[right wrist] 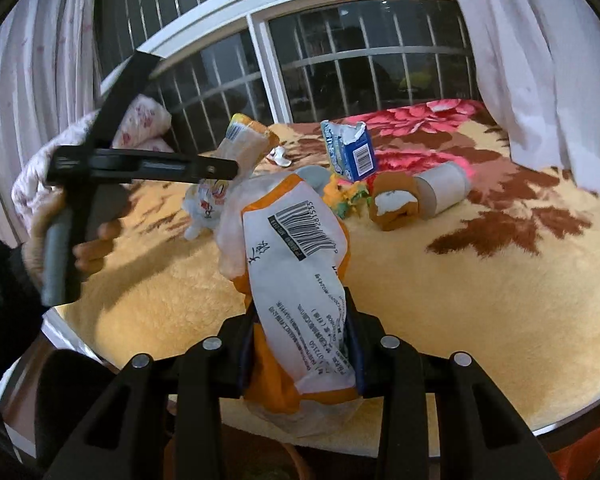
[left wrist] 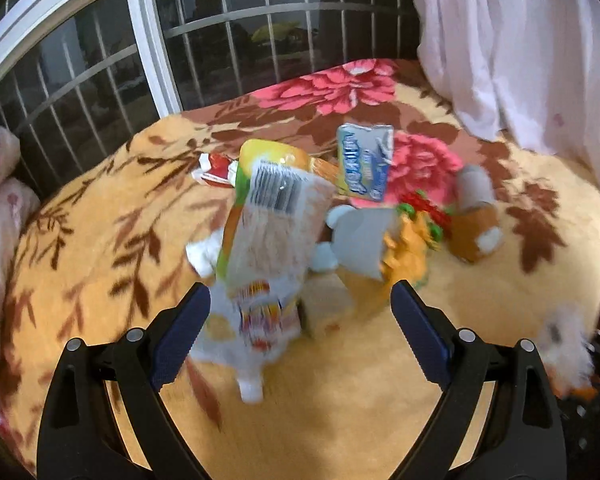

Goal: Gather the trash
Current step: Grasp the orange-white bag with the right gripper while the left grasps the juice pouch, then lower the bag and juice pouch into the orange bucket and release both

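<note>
In the left wrist view the green-and-white wrapper (left wrist: pixel 268 224) is smeared by motion blur, so its print is unreadable apart from a barcode. A white, fuzzy shape (left wrist: pixel 568 344) at the right edge is blurred beyond telling. In the right wrist view the orange-and-white snack bag (right wrist: pixel 300 280) hides the pads' contact, and its small text is illegible.

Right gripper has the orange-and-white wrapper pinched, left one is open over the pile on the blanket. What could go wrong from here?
1. The right gripper pinches only the lower part of the orange-and-white wrapper; the slick film might slide out.
2. The left gripper is open, and its view is blurred, so it could close beside the green-and-yellow packet.
3. The torn blue carton stands upright on the soft blanket; a nudge may tip it.
</note>
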`<state>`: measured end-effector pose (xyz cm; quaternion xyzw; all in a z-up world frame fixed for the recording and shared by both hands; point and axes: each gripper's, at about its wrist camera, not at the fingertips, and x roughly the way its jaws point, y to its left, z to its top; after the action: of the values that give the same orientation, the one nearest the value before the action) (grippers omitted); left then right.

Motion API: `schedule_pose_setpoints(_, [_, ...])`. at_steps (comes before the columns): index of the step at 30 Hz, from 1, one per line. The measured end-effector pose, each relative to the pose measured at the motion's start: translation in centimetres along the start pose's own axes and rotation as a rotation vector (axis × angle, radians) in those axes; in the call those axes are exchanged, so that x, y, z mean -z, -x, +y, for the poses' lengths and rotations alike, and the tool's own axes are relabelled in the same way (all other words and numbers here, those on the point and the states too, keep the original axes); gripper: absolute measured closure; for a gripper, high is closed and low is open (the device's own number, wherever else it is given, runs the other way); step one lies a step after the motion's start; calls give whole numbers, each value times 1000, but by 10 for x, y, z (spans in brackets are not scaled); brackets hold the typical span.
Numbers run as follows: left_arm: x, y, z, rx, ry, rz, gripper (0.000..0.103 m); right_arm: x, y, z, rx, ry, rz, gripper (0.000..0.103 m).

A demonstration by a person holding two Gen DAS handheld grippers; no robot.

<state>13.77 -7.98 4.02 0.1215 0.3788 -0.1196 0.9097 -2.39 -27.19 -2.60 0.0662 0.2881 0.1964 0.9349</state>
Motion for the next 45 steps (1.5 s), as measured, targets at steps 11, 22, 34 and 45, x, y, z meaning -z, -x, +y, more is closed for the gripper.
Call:
schedule_pose_setpoints(11, [-10,-42,8,-93,-26,52,14,5,0,-4,-45,4,-67,66])
schedule_pose_setpoints(22, [-12,-40,36,-67,97,28,62,3,-3,-2,-25,5,-72,66])
schedule_pose_setpoints(34, [5,110,48,81,166,-179,63,4,1,2,-5,-35,-77,66])
schedule_pose_setpoints(45, [116,157,3,177,143,-94,63,11,51,46,-69,10,3,66])
